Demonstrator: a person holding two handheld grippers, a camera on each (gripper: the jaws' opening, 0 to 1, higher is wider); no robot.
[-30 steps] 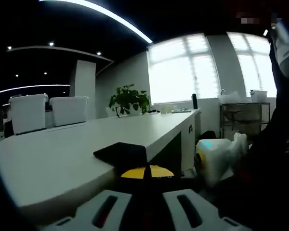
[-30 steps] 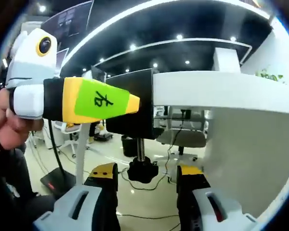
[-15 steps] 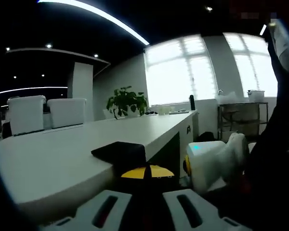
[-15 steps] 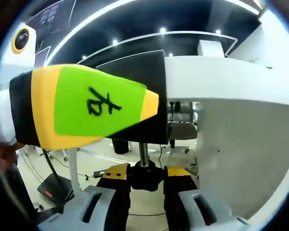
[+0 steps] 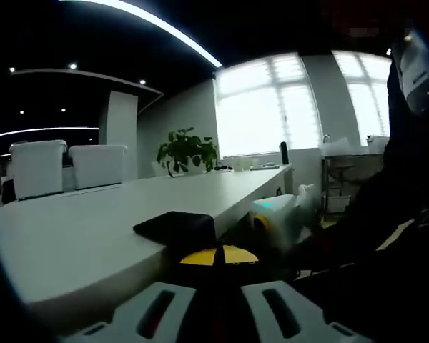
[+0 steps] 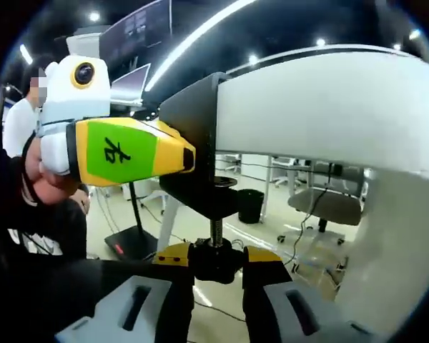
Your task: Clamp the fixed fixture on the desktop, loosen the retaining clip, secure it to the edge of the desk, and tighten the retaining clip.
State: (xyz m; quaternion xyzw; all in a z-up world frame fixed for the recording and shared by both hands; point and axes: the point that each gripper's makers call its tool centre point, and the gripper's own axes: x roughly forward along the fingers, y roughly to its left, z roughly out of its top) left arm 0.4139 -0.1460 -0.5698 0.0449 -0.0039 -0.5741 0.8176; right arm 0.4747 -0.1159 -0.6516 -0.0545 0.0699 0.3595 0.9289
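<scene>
Right gripper view: right gripper (image 6: 216, 266) clenches the black screw knob (image 6: 214, 260) at 6 o'clock to tighten, while the left gripper (image 6: 189, 158) grasps the black metal clamp fixture (image 6: 194, 136), steadying it on the white desk edge (image 6: 300, 114).

1 black clamp fixture (image 6: 200, 161), 1 white desk (image 5: 93, 229), 2 grippers, 1 plant (image 5: 186, 151), 2 white chairs (image 5: 64, 166)

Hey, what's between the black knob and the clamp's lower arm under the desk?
A threaded screw runs from the knob up to the clamp, in the right gripper view.
</scene>
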